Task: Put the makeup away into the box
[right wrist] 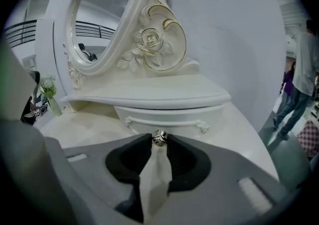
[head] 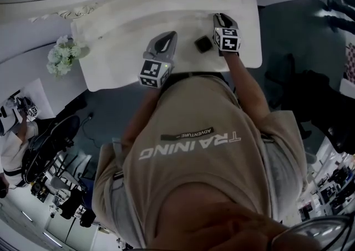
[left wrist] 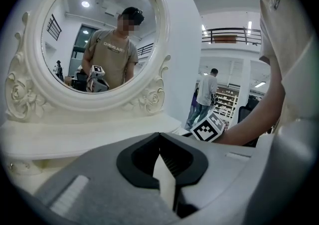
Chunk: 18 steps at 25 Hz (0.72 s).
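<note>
Silver ring-like piece: small, clamped at the very tips of the right tongs, held just above the white desk in front of its drawer. Can't tell if it's really a ring. Left tongs: tips together, nothing between them, pointed toward the oval mirror. Head view: dark square box sits on the desk just beside the right tongs, between the two. White flowers off the desk's left edge.
</note>
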Each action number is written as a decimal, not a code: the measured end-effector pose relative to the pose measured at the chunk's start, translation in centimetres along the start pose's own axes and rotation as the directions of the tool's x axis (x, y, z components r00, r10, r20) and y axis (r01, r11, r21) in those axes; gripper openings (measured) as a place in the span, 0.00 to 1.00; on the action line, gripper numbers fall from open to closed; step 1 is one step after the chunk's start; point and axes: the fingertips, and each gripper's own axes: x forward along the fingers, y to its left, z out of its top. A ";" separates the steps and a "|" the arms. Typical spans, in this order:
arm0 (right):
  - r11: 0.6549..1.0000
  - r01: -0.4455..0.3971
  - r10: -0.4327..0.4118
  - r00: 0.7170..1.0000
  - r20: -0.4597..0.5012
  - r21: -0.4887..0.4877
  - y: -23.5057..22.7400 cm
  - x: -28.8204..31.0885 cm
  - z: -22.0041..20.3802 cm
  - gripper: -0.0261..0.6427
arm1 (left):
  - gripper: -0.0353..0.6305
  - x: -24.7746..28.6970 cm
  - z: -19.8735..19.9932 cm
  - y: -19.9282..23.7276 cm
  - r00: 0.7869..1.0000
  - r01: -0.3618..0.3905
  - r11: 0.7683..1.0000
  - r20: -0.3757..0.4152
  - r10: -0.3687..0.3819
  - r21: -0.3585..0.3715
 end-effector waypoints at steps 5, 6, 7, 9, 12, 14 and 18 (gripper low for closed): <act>1.000 -0.004 0.004 1.000 -0.019 0.008 0.8 -1.0 -1.3 0.19 | 0.06 0.6 0.6 0.2 1.000 0.014 1.000 0.020 -0.014 -0.013; 1.000 -0.004 0.004 1.000 -0.020 0.003 0.8 -1.2 -1.5 0.19 | 0.06 0.7 0.7 0.1 1.000 0.022 1.000 0.022 -0.022 -0.014; 1.000 -0.006 0.006 1.000 -0.023 -0.003 0.8 -1.4 -1.6 0.19 | 0.06 0.7 0.7 -0.1 0.999 0.029 1.000 0.023 -0.028 -0.013; 1.000 -0.010 0.010 0.999 -0.031 -0.014 0.8 -1.9 -2.0 0.19 | 0.06 0.6 0.7 -0.4 0.999 0.038 0.999 0.024 -0.038 -0.010; 1.000 -0.012 0.011 0.999 -0.043 -0.025 1.0 -2.6 -2.8 0.19 | 0.06 0.1 0.6 -0.8 0.998 0.051 0.999 0.026 -0.051 -0.008; 0.999 -0.010 0.008 0.999 -0.046 -0.032 1.1 -3.0 -3.2 0.19 | 0.06 -0.3 0.4 -0.9 0.998 0.055 0.998 0.027 -0.054 -0.006; 0.999 -0.007 0.004 0.998 -0.058 -0.048 1.4 -3.3 -3.9 0.19 | 0.06 -1.0 0.3 -0.9 0.998 0.056 0.998 0.034 -0.055 -0.005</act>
